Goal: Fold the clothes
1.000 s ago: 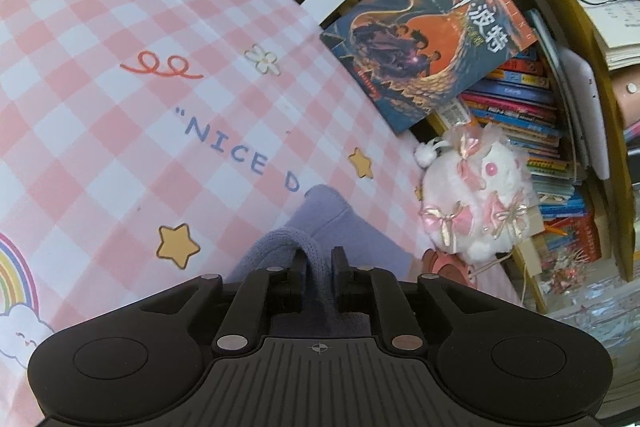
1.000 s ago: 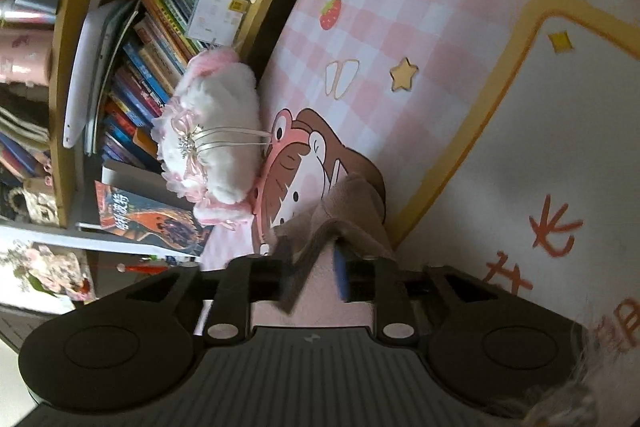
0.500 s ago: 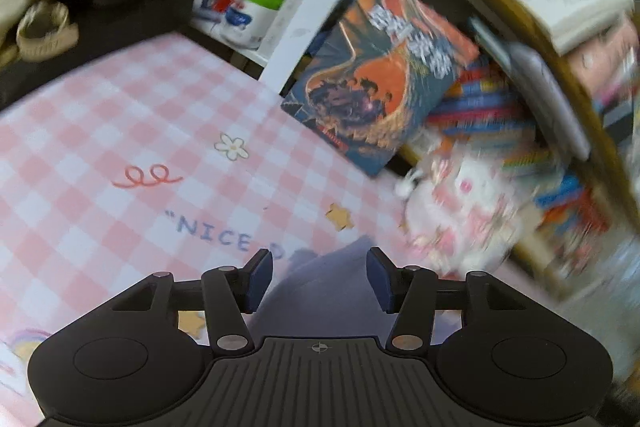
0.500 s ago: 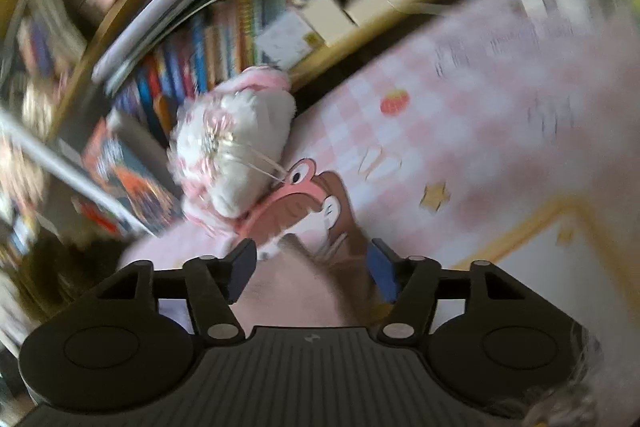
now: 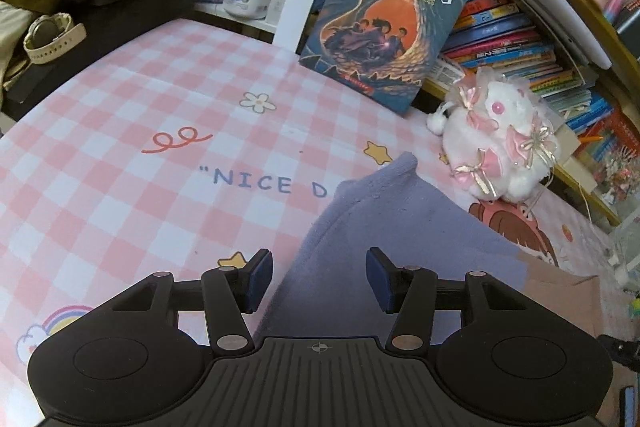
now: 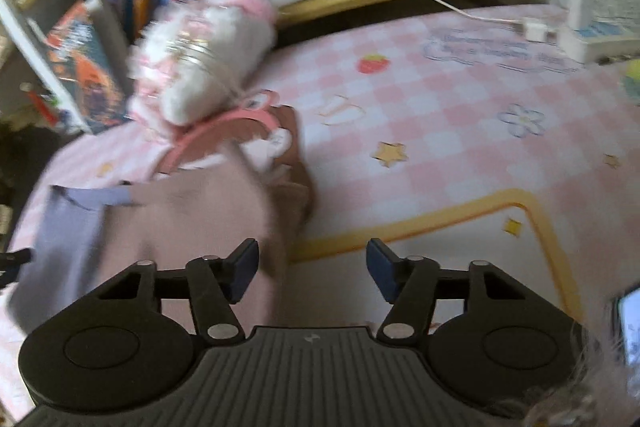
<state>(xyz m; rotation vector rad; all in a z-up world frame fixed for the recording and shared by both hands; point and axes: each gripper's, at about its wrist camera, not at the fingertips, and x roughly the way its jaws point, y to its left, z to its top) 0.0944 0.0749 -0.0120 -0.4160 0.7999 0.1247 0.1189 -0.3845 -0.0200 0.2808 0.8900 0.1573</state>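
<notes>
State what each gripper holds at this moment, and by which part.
Nothing is held. The left gripper stands open above the lilac end of the garment; the right gripper, its jaws closing, has only the garment's pink end beneath it.

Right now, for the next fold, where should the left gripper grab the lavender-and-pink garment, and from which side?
Probably the raised lavender corner of the garment, near the star print. It stands up off the pink checked mat, so a pad can slip under it. Come from the near side, along the cloth, away from the plush toy. The left gripper is open above the cloth.
</notes>
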